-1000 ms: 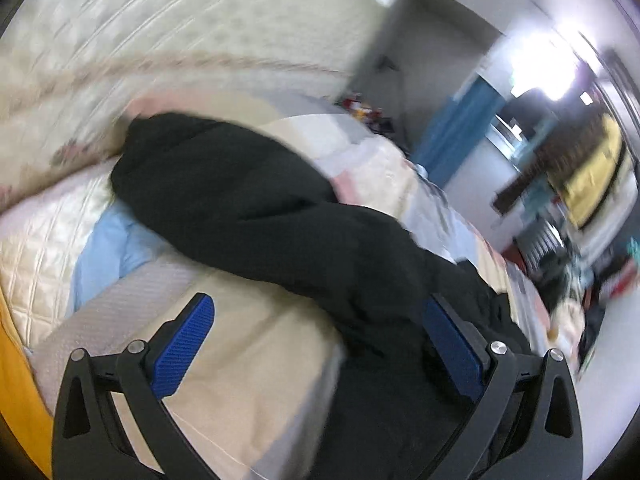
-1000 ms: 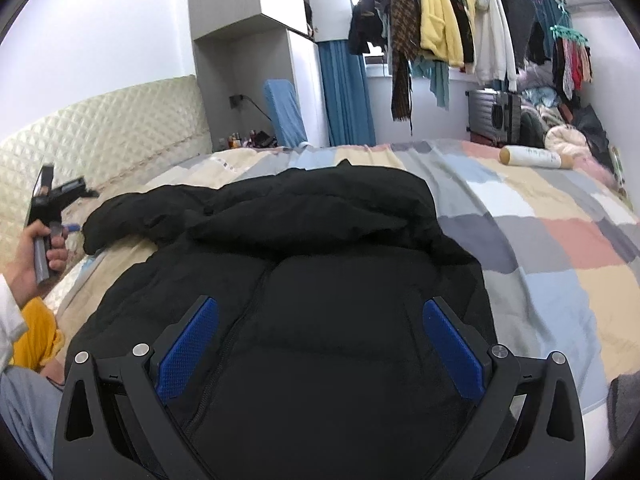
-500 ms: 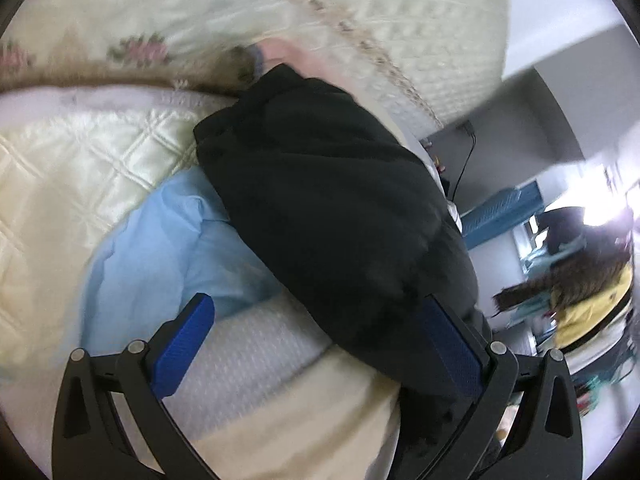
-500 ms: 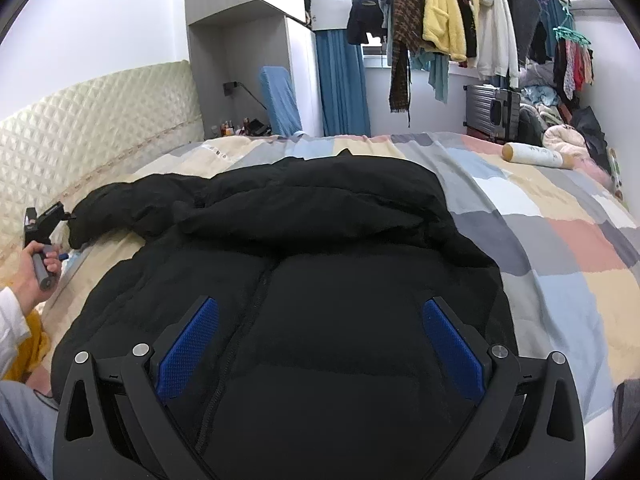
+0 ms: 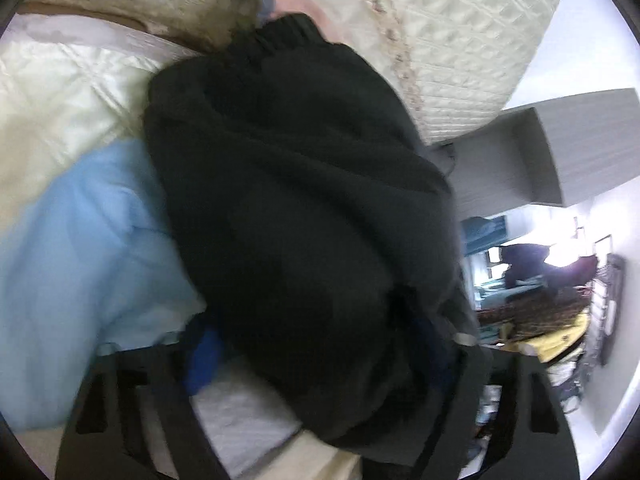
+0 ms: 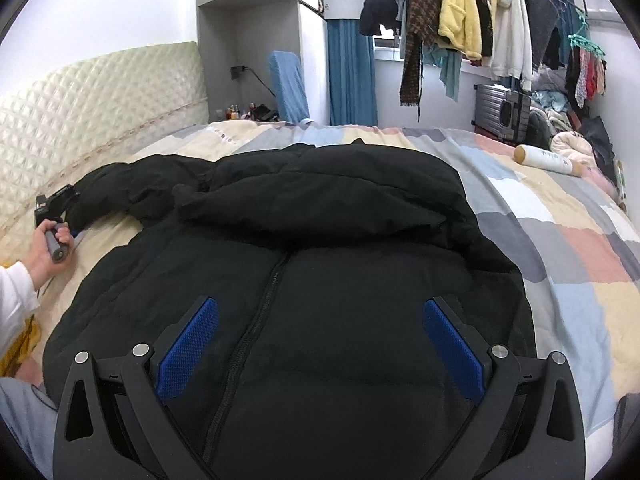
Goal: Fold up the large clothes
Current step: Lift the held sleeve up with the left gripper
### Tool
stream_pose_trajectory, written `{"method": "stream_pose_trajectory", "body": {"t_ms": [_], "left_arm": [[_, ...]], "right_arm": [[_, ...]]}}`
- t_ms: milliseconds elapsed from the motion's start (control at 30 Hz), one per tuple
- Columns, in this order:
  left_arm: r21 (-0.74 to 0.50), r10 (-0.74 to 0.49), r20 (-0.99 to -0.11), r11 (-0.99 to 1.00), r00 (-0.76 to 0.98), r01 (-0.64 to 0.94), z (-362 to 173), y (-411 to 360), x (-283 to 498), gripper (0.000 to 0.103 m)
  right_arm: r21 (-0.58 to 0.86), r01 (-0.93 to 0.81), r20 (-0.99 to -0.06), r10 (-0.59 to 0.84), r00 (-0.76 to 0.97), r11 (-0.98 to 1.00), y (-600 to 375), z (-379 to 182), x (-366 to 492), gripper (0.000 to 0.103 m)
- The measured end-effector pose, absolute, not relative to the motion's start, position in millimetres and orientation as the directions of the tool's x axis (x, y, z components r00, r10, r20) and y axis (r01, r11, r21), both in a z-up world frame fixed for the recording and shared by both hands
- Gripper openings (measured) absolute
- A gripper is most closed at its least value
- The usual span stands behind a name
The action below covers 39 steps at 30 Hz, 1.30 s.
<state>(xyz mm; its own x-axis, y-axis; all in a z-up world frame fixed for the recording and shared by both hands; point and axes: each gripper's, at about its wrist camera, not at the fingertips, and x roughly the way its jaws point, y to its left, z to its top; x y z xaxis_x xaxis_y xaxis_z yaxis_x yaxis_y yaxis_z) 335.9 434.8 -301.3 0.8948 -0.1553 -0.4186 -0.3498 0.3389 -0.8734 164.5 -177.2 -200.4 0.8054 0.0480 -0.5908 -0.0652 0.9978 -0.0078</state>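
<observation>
One black padded jacket (image 6: 320,264) lies spread across the bed (image 6: 568,248), zip up, its hem toward the near edge and its hood (image 6: 320,196) folded flat across the chest. One sleeve (image 6: 132,192) stretches out toward the headboard side of the bed.

Two grippers are in view. The right gripper (image 6: 320,356) hovers over the lower front of the jacket with its two blue-padded fingers (image 6: 188,354) spread wide apart; nothing sits between them and they hold nothing. The left gripper (image 5: 316,360) is at the end of that sleeve, near the headboard edge; in the right wrist view it shows small, held in the person's left hand (image 6: 50,240). In its own blurred view the sleeve (image 5: 296,208) fills the space between the fingers, one blue pad (image 5: 204,356) showing at the left of the cloth, the other mostly covered. Whether the fingers are pressed onto the sleeve I cannot tell.

Under the sleeve lie one light blue cloth (image 5: 80,264) and a cream quilted pillow (image 5: 60,92). One quilted cream headboard (image 6: 92,120) runs along the left edge of the bed. One white cylinder (image 6: 548,162) with dark writing, too small to read, lies near the far right corner. One grey suitcase (image 6: 504,110) stands beyond it, under one rail of hanging clothes (image 6: 472,12). No other writing can be read.
</observation>
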Motion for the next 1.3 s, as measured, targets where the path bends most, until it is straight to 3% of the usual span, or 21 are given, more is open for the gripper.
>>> {"method": "stream_pose_trajectory", "body": {"t_ms": [67,133,267,600,767,967,1300], "left_arm": [[-0.868,-0.145,-0.413,0.361,0.899,-0.341,-291,429,337,0.043],[-0.856,-0.135,-0.412,0.396,0.901,-0.332,-277,425,337,0.025],[-0.83,-0.09,-0.405,0.453,0.91,-0.325,-247,420,324,0.01],[-0.725,0.037,-0.418,0.588,0.908,-0.358,-153,393,307,0.007],[-0.614,0.099,-0.391,0.713,0.915,-0.34,-93,347,306,0.007],[-0.43,0.07,-0.346,0.874,0.936,-0.224,-25,266,317,0.007],[-0.284,-0.054,-0.312,0.958,0.948,-0.039,9,153,326,0.007]], "right_arm": [[-0.004,-0.065,-0.593,0.05,0.804,0.998,-177,-200,165,0.103],[-0.003,-0.066,-0.591,0.051,0.805,0.998,-177,-199,164,0.103],[-0.013,-0.064,-0.578,0.045,0.815,0.998,-177,-196,160,0.103],[0.046,-0.055,-0.514,0.071,0.855,0.997,-196,-177,141,0.103],[0.041,-0.072,-0.488,0.083,0.869,0.997,-197,-172,133,0.103],[0.083,-0.066,-0.462,0.097,0.882,0.994,-208,-165,125,0.103],[0.086,-0.066,-0.399,0.095,0.912,0.994,-223,-152,107,0.103]]}}
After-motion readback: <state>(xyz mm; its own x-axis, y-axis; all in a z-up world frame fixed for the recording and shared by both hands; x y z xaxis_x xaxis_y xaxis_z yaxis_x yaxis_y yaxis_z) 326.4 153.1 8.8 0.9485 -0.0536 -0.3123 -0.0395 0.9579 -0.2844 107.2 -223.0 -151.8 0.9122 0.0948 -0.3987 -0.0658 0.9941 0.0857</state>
